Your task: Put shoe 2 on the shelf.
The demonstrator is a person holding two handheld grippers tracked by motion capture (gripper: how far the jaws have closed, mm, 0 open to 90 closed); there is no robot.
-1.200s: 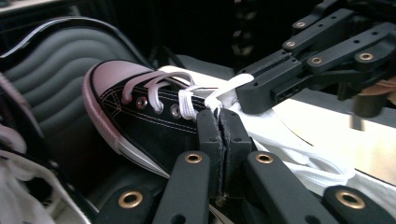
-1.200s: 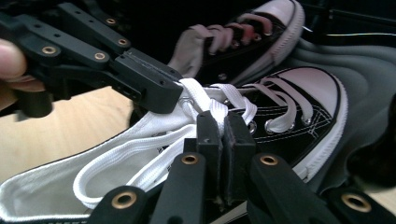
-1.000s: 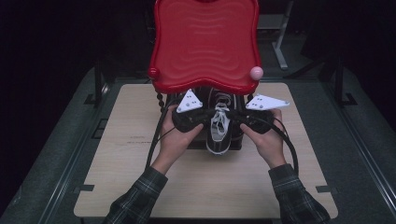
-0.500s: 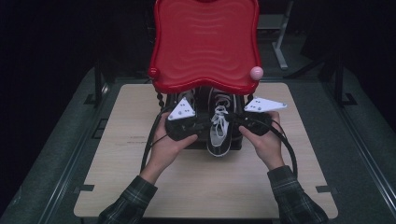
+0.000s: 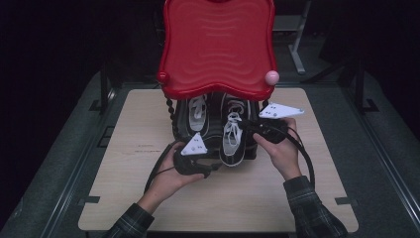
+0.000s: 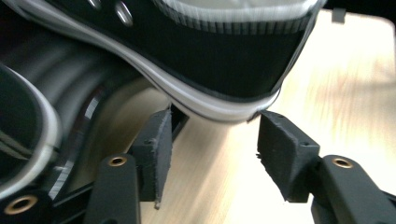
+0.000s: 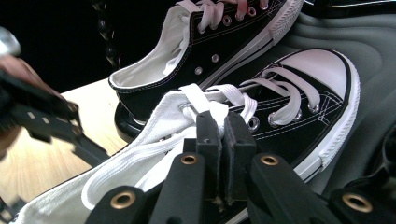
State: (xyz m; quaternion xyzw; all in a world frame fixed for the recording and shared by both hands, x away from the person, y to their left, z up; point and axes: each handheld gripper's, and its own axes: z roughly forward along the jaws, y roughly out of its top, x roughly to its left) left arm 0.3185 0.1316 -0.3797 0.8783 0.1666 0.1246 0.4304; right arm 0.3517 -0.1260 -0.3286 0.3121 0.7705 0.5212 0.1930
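- Right gripper view: the right gripper has its jaws pressed together on the white lace of the near shoe; the pads meet just behind the knot area at the shoe's tongue.
- The same view shows the near shoe lying with its white toe cap to the right, and the second shoe beside it, farther off, both black with white laces and white sole edges.
- Left gripper view: the left gripper has its jaws apart, having just been opening. Nothing is gripped between the pads; bare tabletop lies in the gap.
- The black heel and white sole edge of the near shoe sit just above and beyond the left pads, close to them; whether the left pad touches the sole cannot be told.
- High view: the left gripper is low at the heel end of the near shoe, held in the left hand; the right gripper is at the shoe's right side, held in the right hand.
- Both shoes stand side by side on a dark stand under a red tray, toes pointing away from the person.
- The stand rests on a light wooden table.
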